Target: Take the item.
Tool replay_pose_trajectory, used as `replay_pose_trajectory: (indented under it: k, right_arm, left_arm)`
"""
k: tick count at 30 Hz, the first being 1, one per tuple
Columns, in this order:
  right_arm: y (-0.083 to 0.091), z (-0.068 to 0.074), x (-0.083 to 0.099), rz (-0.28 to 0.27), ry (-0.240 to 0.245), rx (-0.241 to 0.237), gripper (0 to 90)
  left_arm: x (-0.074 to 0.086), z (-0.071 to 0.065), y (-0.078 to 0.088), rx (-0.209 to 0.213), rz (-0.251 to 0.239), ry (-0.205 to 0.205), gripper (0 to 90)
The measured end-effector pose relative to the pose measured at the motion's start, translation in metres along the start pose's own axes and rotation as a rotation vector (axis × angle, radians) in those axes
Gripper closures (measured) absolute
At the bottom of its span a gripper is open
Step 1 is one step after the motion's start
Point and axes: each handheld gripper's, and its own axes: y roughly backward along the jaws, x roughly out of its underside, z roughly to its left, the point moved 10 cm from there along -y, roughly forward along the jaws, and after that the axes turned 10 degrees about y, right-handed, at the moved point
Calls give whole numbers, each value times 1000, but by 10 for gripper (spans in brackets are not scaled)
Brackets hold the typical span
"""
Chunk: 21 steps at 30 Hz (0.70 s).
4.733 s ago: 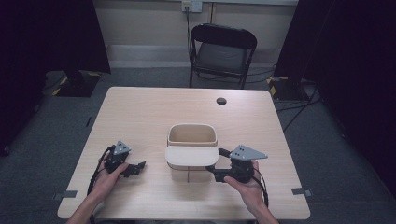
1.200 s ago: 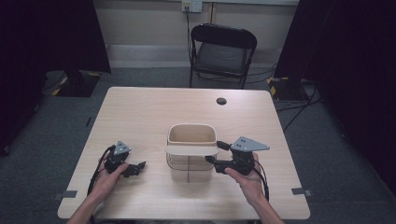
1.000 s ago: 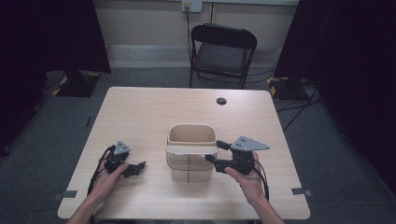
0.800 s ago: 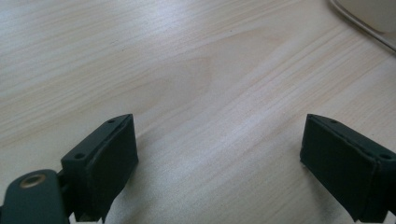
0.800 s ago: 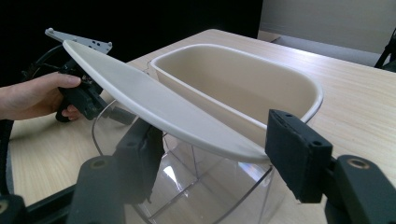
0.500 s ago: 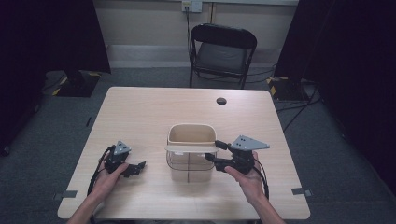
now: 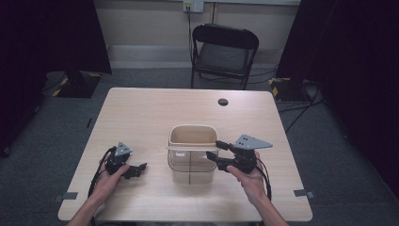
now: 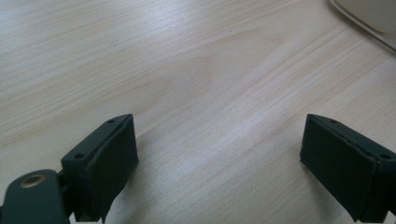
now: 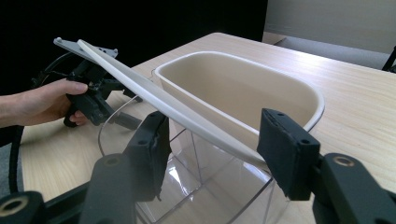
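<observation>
Standing near the middle of the worktop (image 7: 155, 110), toward its near edge: one clear plastic container (image 7: 190, 167) with a beige insert tub (image 7: 193, 135) seated in its far half. A white handle bar (image 9: 154, 95) lies across the container's top, just in front of the tub.

Right gripper (image 7: 215, 150): held in the right hand (image 7: 251, 181) just right of the container, pointing left at it. Its jaws have just been closing and now stand either side of the container's near right corner and the end of the handle bar; in the right gripper view a gap appears to remain at each pad, though contact is hard to judge.

Left gripper (image 7: 139, 168): held in the left hand (image 7: 110, 181), low over the worktop, left of the container and apart from it. Jaws spread wide, bare wood between them.

Far items: folding chair (image 7: 223, 54) beyond the worktop; small dark round spot (image 7: 223, 101) near the far edge.
</observation>
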Motion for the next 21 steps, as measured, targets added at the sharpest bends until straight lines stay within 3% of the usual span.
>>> replay_pose_trajectory:
  k: [21]
  right_arm:
    - [-3,-3,-7,2,-13,-15,469]
  left_arm:
    - [0,-1,0,1,-1,6,103]
